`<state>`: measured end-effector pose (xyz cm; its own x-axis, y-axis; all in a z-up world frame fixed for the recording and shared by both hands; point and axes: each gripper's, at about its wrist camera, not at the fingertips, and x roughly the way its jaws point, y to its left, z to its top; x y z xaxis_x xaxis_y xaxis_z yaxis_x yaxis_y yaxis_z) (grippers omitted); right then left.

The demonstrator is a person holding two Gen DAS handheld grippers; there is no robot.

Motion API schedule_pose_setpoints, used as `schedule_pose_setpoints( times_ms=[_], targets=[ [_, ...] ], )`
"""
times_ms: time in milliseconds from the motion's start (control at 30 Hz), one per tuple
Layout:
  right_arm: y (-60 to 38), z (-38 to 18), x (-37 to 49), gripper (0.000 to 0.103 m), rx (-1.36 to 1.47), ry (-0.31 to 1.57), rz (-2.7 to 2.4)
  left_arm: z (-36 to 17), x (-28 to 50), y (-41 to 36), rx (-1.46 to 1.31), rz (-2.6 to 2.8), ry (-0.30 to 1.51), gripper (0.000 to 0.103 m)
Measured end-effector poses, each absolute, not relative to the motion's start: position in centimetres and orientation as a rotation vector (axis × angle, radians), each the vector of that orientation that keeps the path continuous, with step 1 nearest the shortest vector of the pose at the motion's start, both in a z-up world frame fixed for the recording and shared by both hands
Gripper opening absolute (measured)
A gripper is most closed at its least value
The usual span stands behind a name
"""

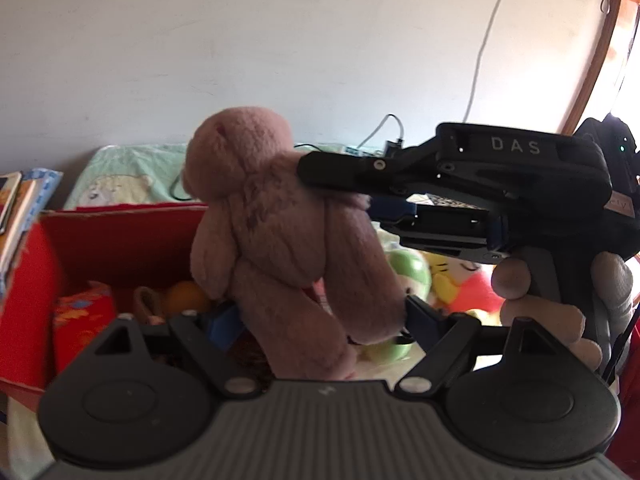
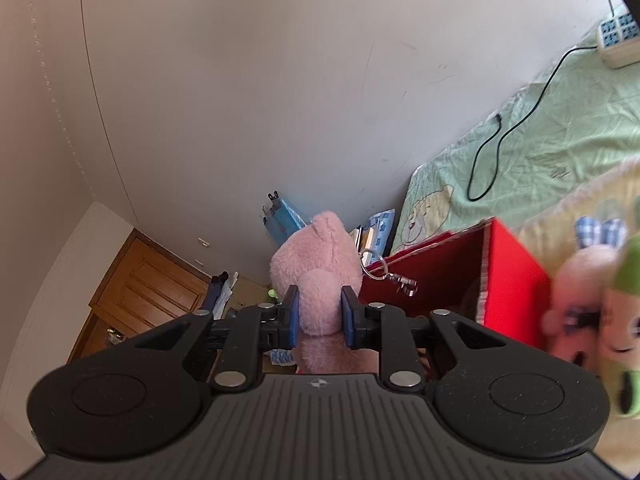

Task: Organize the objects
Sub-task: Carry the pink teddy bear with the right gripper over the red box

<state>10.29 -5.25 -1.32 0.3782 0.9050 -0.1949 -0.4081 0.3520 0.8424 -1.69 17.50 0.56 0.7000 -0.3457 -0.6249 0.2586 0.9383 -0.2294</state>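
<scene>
Pink teddy bear (image 1: pixel 276 236) hangs in the air above a red box (image 1: pixel 120 236) that sits on a bed (image 2: pixel 560 128) with a green sheet. The right tool (image 2: pixel 319 317) has its blue pads clamped on the bear's body. In the left wrist view, the left tool (image 1: pixel 320 322) has its fingers spread to either side of the bear's legs, not squeezing them. A metal key ring (image 2: pixel 374 264) dangles from the bear. Other soft toys (image 1: pixel 452 276) lie on the bed beside the box, and more things rest inside it.
</scene>
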Motion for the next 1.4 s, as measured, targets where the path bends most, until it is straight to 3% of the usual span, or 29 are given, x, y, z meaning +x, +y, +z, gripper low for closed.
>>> schedule_pose_setpoints(
  times_ms=[467,833,1400],
  targets=[
    [5.4,-7.0,12.3,0.022,0.942,0.932,0.8,-3.7,1.7,29.0,-0.107,-0.302,0.826,0.084],
    [8.5,-9.9,11.9,0.022,1.0,1.087,0.611,-5.8,1.9,31.7,-0.082,-0.264,0.887,0.084],
    [11.5,-10.5,12.5,0.023,0.813,1.296,0.645,-5.0,0.0,32.0,-0.032,-0.182,0.873,0.078]
  ],
)
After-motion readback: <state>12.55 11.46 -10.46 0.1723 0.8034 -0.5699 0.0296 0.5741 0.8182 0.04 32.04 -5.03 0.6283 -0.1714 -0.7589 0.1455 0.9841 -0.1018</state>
